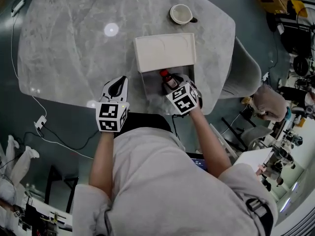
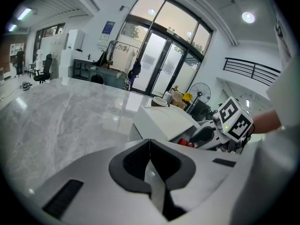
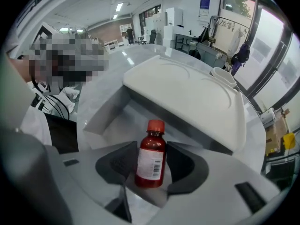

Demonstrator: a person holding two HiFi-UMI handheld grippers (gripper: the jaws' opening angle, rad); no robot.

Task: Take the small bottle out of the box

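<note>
A small brown bottle (image 3: 151, 157) with a red cap and a white label stands upright inside the open white box (image 3: 106, 117). The box lid (image 3: 187, 95) is folded back behind it. My right gripper (image 3: 151, 165) is open with a jaw on each side of the bottle, pads close to it but not pressing. In the head view the bottle (image 1: 168, 79) sits in the box (image 1: 151, 90) just ahead of the right gripper (image 1: 175, 85). My left gripper (image 1: 117, 88) rests shut and empty at the table's near edge, left of the box. The left gripper view shows the red cap (image 2: 188, 144) beside the lid (image 2: 164, 120).
A white cup (image 1: 181, 14) stands on the grey marble table (image 1: 74, 48) beyond the box. A grey chair (image 1: 247, 72) is at the table's right side. Cables and a plug (image 1: 39, 123) lie on the floor to the left. The table's near edge runs just under both grippers.
</note>
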